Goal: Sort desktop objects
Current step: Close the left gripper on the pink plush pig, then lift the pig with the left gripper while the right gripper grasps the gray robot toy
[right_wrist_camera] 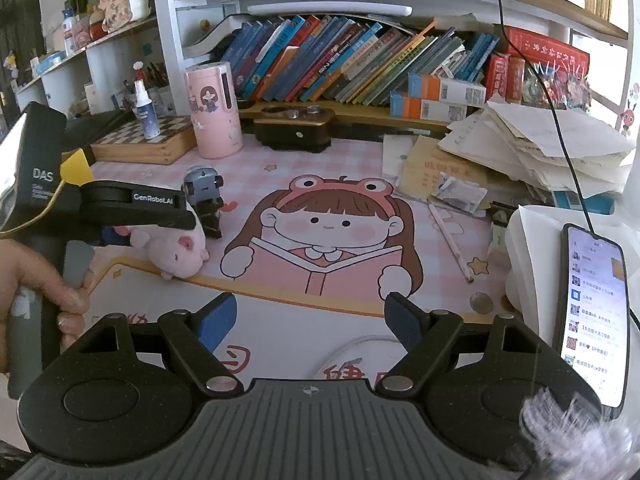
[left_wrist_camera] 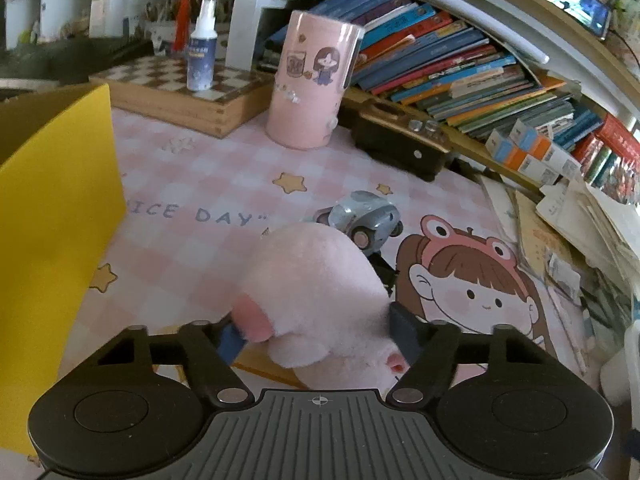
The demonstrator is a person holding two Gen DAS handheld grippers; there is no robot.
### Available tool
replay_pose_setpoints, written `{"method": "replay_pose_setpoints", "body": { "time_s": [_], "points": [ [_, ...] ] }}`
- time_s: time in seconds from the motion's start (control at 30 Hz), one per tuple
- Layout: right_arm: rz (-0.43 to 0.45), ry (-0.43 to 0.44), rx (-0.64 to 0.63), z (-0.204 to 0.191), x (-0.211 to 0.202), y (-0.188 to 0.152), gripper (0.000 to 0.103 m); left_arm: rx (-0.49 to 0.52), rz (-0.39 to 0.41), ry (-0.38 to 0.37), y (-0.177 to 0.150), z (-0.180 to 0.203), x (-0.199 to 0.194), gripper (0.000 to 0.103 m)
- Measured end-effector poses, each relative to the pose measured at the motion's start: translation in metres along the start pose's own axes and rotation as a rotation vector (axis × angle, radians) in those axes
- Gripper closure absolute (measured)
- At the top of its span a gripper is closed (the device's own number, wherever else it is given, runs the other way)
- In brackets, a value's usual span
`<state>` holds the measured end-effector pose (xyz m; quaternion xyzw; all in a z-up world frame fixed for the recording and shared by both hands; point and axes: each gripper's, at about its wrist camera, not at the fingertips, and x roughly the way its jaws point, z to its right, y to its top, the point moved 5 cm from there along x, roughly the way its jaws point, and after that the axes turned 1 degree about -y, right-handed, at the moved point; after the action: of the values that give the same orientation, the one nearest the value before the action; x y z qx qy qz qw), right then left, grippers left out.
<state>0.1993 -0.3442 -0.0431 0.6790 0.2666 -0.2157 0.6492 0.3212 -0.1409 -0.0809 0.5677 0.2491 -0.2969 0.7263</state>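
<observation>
The plush pig [right_wrist_camera: 176,252] lies on the desk mat [right_wrist_camera: 360,200], left of the printed girl [right_wrist_camera: 324,224] — toy car [right_wrist_camera: 202,188] just behind it. Further back stands the cylinder holder [right_wrist_camera: 212,112], chessboard box [right_wrist_camera: 144,140] to its left — a spray bottle [right_wrist_camera: 144,110] on that. Phone [right_wrist_camera: 592,316] far right.

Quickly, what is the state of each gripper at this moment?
Left gripper: closed on the pink plush pig, its pads pressing both sides.
Right gripper: open, nothing between its fingers, above the desk mat.
</observation>
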Motion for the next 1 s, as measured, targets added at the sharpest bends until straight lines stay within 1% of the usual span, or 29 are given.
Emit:
{"method": "replay_pose_setpoints", "body": {
  "time_s": [0.1,0.3,0.4,0.47,0.57,0.67,0.8,1.0],
  "points": [
    [0.002,0.003,0.003,0.0,0.0,0.0,0.023,0.021,0.008,-0.01,-0.004,0.002,-0.011,0.04],
    [-0.004,0.045,0.033,-0.006,0.007,0.002,0.023,0.015,0.062,-0.05,-0.012,-0.007,-0.055,0.041],
    [-0.014,0.083,0.055,-0.014,0.016,0.005,0.023,0.014,0.093,-0.05,-0.015,-0.016,-0.081,0.04],
    [-0.014,0.108,0.05,-0.021,0.022,0.009,0.023,0.018,0.122,-0.038,-0.016,-0.022,-0.099,0.04],
    [-0.01,0.138,0.027,-0.033,0.034,0.015,0.023,0.018,0.154,-0.017,-0.02,-0.034,-0.122,0.04],
    [-0.007,0.163,-0.005,-0.044,0.048,0.021,0.024,-0.002,0.166,0.006,-0.026,-0.045,-0.137,0.04],
    [0.014,0.186,-0.078,-0.061,0.067,0.029,0.024,-0.005,0.185,0.035,-0.031,-0.053,-0.152,0.04],
    [0.062,0.227,-0.164,-0.085,0.099,0.047,0.024,0.019,0.222,0.048,-0.035,-0.055,-0.168,0.04]
  ]
}}
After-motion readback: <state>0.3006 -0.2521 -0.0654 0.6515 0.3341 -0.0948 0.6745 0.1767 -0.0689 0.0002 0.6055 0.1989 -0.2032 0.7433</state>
